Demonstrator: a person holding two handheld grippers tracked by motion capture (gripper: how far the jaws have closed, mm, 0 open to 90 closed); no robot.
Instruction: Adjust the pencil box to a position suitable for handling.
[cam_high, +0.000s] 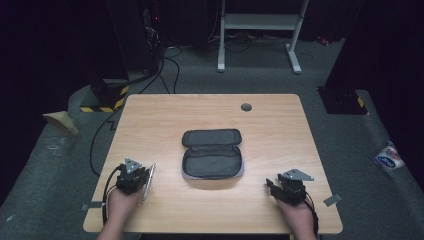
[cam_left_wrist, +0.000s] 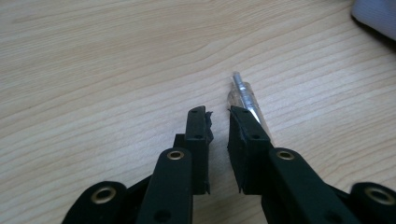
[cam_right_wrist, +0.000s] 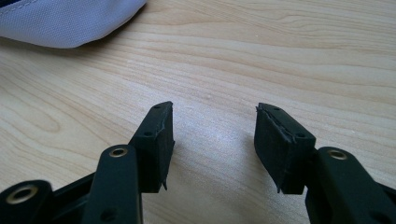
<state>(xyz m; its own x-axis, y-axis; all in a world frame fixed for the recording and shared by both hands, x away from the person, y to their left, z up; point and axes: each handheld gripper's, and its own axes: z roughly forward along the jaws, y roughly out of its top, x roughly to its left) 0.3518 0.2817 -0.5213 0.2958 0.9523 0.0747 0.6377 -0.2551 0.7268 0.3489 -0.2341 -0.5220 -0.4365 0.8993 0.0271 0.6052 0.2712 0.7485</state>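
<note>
Because the thin clear pen (cam_left_wrist: 247, 105) by the desk's (cam_high: 160, 112) left edge, just beside the nearly closed, empty left tongs (cam_left_wrist: 218, 122), looks light, stiff and slippery, pinch its middle, while the right tongs (cam_right_wrist: 214, 128) wait wide open.

i've got a grey cap (cam_high: 246, 107) set in the table (cam_high: 165, 115) far ahead of the right claw (cam_high: 272, 186), grey tape (cam_high: 332, 199) just to its right, and a white-blue packet (cam_high: 389, 157) on the floor further right.
</note>
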